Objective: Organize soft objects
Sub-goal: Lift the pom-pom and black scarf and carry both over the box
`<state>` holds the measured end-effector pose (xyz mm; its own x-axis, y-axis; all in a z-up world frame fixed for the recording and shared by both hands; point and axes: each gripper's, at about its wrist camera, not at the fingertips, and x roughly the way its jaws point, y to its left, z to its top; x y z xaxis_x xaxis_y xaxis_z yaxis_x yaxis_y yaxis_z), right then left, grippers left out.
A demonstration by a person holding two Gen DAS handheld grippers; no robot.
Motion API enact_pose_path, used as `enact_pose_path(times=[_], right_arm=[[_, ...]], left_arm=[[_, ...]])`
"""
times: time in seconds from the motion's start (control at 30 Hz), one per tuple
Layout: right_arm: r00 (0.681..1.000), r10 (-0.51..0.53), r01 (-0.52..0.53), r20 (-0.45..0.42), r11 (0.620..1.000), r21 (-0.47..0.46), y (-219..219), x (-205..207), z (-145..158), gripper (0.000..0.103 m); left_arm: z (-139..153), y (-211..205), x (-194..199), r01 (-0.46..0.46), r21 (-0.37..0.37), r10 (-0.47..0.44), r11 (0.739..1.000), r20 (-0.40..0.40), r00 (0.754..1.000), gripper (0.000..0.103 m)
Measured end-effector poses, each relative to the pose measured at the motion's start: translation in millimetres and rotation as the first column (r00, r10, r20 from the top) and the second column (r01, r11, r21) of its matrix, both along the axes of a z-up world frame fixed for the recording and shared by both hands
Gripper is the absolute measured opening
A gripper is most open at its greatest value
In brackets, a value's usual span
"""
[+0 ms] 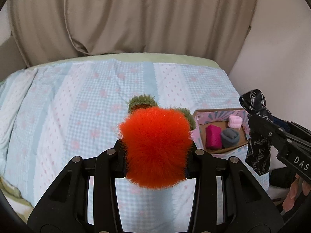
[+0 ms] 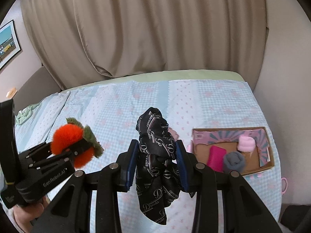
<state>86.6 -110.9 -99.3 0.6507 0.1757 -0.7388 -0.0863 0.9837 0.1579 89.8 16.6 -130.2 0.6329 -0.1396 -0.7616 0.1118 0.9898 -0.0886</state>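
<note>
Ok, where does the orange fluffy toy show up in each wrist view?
Left wrist: orange fluffy toy at centre, clamped in the left claw.
Right wrist: orange fluffy toy at left, above the bedspread.
Shared landmark: the cardboard box with rolled socks, at right in both.

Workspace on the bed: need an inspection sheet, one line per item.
Surface: bed cover, blue gingham with pink flowers, lying flat.
Job's things: orange fur pompom with green trim, in the left tool; black printed scarf, hanging from the right tool; cardboard box at the right, holding a magenta roll, a grey roll and a pale pink roll.
Clutter: pink item at the cover's right edge, unclear.
Grippers: left tool shut on the pompom; right tool shut on the scarf.
Cables: nothing seen.
Surroundings: beige curtain, framed picture.
</note>
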Motion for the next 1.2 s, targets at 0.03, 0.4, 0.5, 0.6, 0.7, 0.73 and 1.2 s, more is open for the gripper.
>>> enact_pose_path(times=[0.03,0.4,0.5,0.6,0.7,0.73,1.2], right_arm=[[1.000,0.004,-0.004,0.000,1.000,0.006,-9,-3,1,0.035],[1.000,0.004,-0.004,0.015,1.000,-0.021,-115,-7,5,0.035],[0.999,-0.044,0.043,-0.002,0.999,-0.029,-147,-3,2,0.035],[0.996,-0.088,0.087,-0.022,0.996,-0.038,-172,4,-2,0.035],[0.991,-0.120,0.118,-0.058,0.992,-0.037,-195,16,-12,0.035],[0.988,-0.133,0.130,-0.078,0.991,-0.035,-203,21,-18,0.035],[0.942,-0.185,0.184,-0.278,0.982,-0.030,-275,91,-119,0.035]], left_arm=[[1,-8,-2,-0.005,0.004,0.005,1.000,0.003,1.000,0.036],[-4,-119,8,-0.004,-0.066,0.003,0.998,-0.020,1.000,0.036],[-10,-148,22,0.038,-0.073,-0.040,0.997,-0.028,0.999,0.036],[-21,-174,41,0.079,-0.085,-0.083,0.993,-0.039,0.996,0.036],[-38,-198,63,0.112,-0.094,-0.119,0.989,-0.070,0.990,0.036],[-43,-204,68,0.120,-0.095,-0.127,0.988,-0.079,0.989,0.036],[-163,-301,158,0.239,-0.059,-0.246,0.969,-0.281,0.928,0.036]])
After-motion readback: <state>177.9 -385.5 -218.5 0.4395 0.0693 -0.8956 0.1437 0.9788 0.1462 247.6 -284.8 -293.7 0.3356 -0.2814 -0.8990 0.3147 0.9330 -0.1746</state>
